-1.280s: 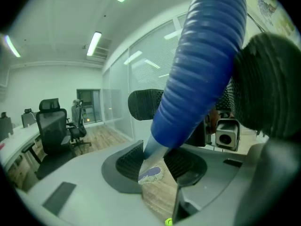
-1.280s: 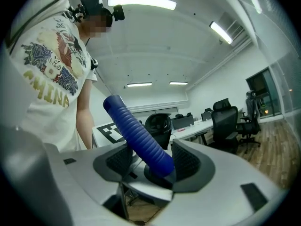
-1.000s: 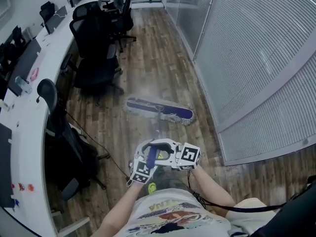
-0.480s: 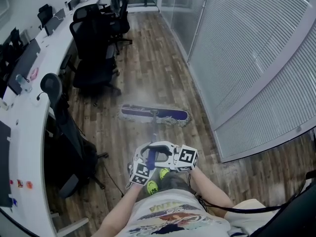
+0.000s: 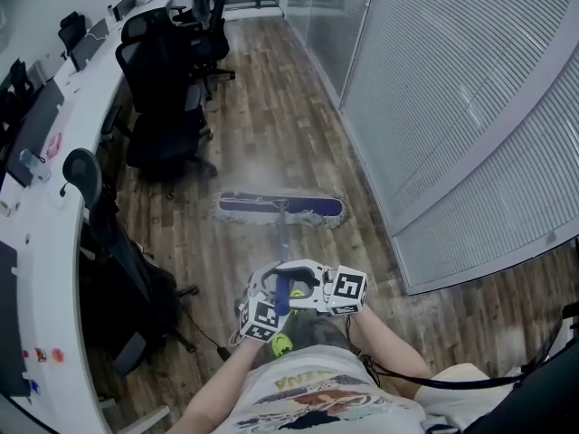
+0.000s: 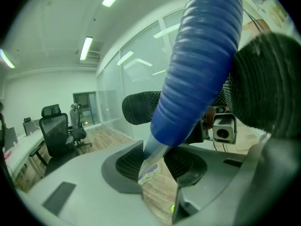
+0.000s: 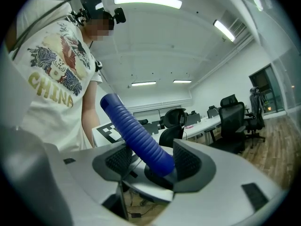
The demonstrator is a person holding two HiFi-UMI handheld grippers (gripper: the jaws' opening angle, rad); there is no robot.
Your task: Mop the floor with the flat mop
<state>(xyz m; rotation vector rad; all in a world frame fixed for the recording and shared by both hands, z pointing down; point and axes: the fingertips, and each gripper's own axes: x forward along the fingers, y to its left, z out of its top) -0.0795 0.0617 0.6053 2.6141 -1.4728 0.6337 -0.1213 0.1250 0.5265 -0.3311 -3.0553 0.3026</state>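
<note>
The flat mop's head (image 5: 280, 209), purple with a pale fringe, lies crosswise on the wood floor ahead of me. Its thin pole (image 5: 284, 242) rises to a blue ribbed handle (image 5: 282, 294) at my waist. My left gripper (image 5: 270, 289) is shut on the handle from the left, and my right gripper (image 5: 295, 293) is shut on it from the right, just beside the left one. In the left gripper view the blue handle (image 6: 197, 65) runs down between the left gripper (image 6: 157, 166)'s dark pads. In the right gripper view the handle (image 7: 136, 138) stands slanted between the right gripper (image 7: 153, 166)'s pads.
Black office chairs (image 5: 167, 107) stand along a curved white desk (image 5: 54, 206) on the left. A dark chair with a bag (image 5: 127, 287) sits close at my left, with a cable (image 5: 204, 328) on the floor. A glass wall with blinds (image 5: 452, 107) runs along the right.
The mop head has swung from slanted to straight across and slid slightly left. Both grippers stay on the handle, and the view has moved forward along the floor.
</note>
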